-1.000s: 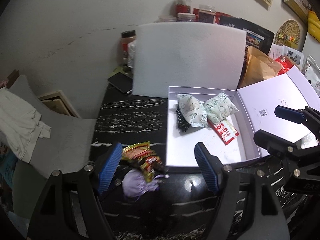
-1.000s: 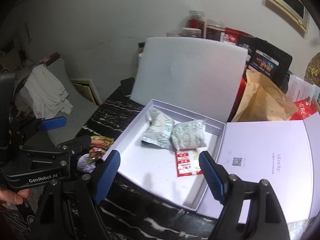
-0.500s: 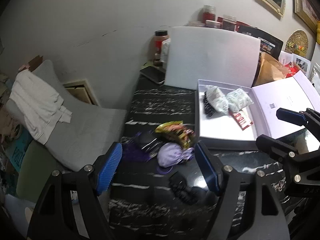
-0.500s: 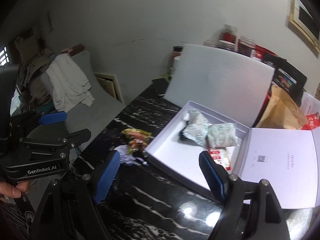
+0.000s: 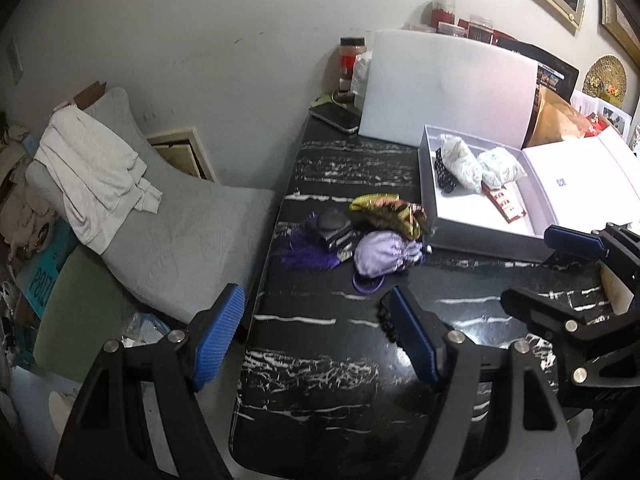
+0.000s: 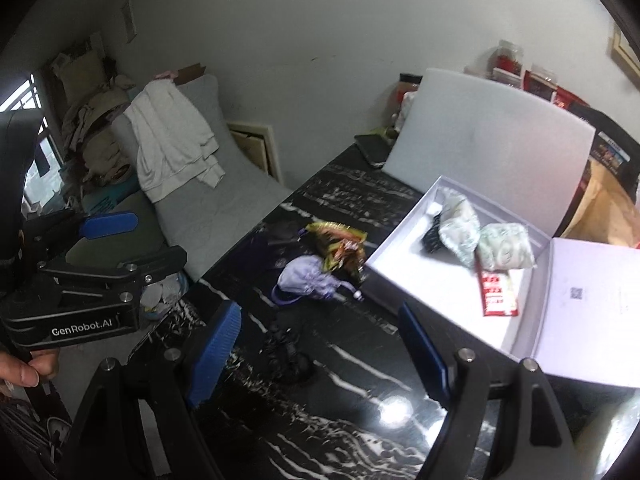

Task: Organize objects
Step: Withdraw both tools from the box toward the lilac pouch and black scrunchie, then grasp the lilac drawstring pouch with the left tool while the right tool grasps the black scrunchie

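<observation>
A white box (image 5: 486, 222) sits open on the right part of a black table (image 5: 336, 364) veined with white, its lid (image 6: 592, 312) folded flat to the right; the lid carries a small square code and a line of print too small to read. Inside the box lie two pale patterned packets (image 6: 460, 226), a black beaded thing (image 5: 444, 174) partly hidden under one of them, and a red sachet (image 6: 496, 294) with white writing that cannot be made out. Just left of the box, on the table, are a yellow and red snack wrapper (image 5: 390, 214), a lilac pouch (image 5: 384, 252), a dark purple tassel (image 5: 304, 254) and a small dark case (image 5: 334, 226) whose shape is hard to tell. Nearer, a black hair tie (image 6: 286, 354) lies blurred between the fingers of the right gripper (image 6: 320, 356); in the left view the right-hand finger covers most of it. Both the right gripper and the left gripper (image 5: 316, 338) hang above the table with jaws spread wide and nothing in them. The left gripper's body reads "GenRobot.AI". A white foam board (image 5: 448, 92) leans behind the box, with jars (image 5: 442, 10), a phone (image 5: 336, 118) and a brown paper bag (image 5: 556, 122) near it. Left of the table a grey cushion (image 5: 180, 232) holds a white garment (image 5: 90, 170) against a pale wall.
</observation>
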The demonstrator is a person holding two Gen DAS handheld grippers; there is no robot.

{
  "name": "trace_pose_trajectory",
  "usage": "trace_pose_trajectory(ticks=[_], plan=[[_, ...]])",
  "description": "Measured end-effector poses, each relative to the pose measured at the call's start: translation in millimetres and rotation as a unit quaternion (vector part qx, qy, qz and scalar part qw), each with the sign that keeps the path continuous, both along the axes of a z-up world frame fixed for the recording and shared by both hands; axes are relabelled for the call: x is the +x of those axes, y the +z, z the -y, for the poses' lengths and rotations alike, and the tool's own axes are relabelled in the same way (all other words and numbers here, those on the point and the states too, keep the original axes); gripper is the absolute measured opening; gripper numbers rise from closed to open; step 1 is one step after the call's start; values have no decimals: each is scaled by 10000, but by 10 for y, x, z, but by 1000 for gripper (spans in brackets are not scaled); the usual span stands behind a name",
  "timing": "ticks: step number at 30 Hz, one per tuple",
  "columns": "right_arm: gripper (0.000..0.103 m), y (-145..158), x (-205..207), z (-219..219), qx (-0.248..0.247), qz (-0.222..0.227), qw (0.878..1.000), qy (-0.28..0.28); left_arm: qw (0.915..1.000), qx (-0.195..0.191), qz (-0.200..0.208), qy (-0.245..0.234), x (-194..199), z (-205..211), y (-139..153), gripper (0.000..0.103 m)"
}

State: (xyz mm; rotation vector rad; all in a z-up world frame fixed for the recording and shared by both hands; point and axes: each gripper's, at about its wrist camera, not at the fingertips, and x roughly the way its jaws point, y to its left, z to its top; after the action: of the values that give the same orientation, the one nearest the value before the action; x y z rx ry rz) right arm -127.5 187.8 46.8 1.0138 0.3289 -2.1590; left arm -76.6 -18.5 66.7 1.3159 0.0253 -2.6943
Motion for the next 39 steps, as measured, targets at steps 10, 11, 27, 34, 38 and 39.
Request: trace_pose_trajectory(ticks=[10, 11, 27, 34, 38, 39], plan=[[81, -390, 97, 68, 118, 150, 9997, 126, 9996, 221, 154, -111, 54, 20, -414, 74], [81, -415, 99, 70, 122, 143, 9997, 144, 9996, 236, 142, -114, 44, 18, -434, 74], [81, -871, 113, 204, 176, 392, 9979, 475, 9969, 511, 231, -557, -208, 38, -872, 74], [81, -1059, -31, 286, 248, 541, 9972, 456, 9955, 567, 234, -721, -448, 115, -1011, 74], [81, -1171, -96, 352, 259, 663, 9962, 507, 9945, 560, 205, -857, -569, 115, -1062, 74], [81, -1200, -115, 368, 257, 702, 9958, 529, 9942, 563, 200, -890, -595, 114, -1072, 74]])
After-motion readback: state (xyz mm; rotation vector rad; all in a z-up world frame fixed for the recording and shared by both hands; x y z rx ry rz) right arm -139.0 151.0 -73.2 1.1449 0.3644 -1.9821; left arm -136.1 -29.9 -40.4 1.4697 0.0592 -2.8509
